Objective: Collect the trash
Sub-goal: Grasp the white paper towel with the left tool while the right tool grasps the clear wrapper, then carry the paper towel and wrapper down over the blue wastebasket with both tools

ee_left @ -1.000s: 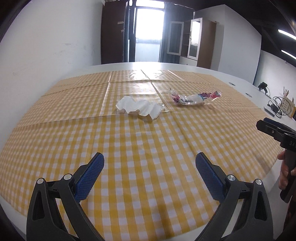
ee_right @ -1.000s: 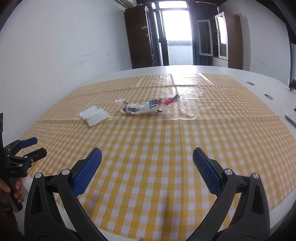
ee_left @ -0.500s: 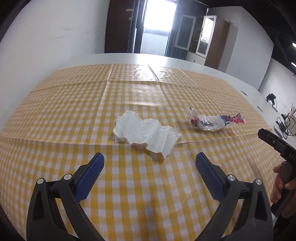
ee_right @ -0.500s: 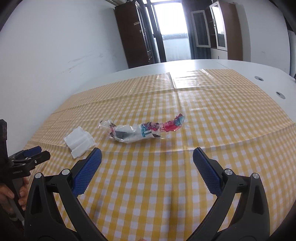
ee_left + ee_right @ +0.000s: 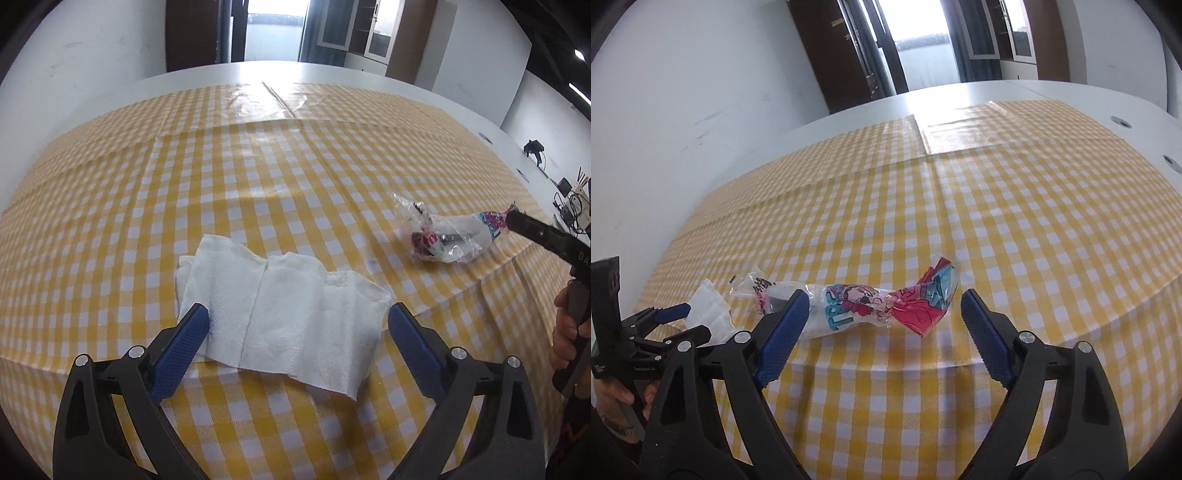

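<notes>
A crumpled white paper napkin lies flat on the yellow checked tablecloth. My left gripper hovers over it, jaws wide and just starting to close, the napkin between the blue pads but not pressed. To its right lies a twisted clear plastic wrapper with pink and blue print. In the right wrist view that wrapper lies crosswise between the pads of my right gripper, whose jaws are closing without pressing it. The left gripper and the napkin show at the far left there.
The cloth covers a large white table against a white wall. Cables, a small device and a pen holder sit at the table's far right edge. A hand holds the right gripper's handle. Cabinets and a bright doorway stand behind.
Both grippers have moved forward and down over the table. The napkin and the wrapper now lie between their pads. The right jaws have narrowed, the left ones only slightly.
</notes>
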`<action>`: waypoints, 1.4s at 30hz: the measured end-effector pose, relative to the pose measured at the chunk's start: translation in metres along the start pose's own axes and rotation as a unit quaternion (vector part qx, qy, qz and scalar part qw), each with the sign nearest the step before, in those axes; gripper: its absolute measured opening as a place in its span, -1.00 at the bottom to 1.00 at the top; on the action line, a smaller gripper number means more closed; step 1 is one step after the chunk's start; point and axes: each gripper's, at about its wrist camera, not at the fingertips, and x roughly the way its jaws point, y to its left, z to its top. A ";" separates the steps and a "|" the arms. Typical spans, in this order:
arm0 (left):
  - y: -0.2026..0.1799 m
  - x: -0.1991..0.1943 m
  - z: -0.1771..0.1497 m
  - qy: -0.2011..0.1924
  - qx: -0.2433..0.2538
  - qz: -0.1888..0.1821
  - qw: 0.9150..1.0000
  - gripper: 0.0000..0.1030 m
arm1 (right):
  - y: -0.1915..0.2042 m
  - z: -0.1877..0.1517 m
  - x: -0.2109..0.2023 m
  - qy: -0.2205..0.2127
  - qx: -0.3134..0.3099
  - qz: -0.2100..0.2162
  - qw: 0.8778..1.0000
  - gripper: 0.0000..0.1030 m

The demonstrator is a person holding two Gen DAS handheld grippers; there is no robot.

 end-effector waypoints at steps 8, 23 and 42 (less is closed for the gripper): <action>-0.008 0.005 -0.003 -0.009 0.035 0.040 0.999 0.19 | -0.001 0.001 0.003 0.013 0.004 0.017 1.000 -0.22; -0.015 -0.074 -0.017 -0.068 -0.016 0.036 0.997 -0.88 | 0.032 -0.015 -0.060 -0.025 -0.036 0.022 0.999 -0.87; -0.082 -0.224 -0.193 -0.175 -0.055 -0.079 0.980 -0.88 | 0.079 -0.135 -0.215 -0.086 -0.109 0.049 0.989 -0.87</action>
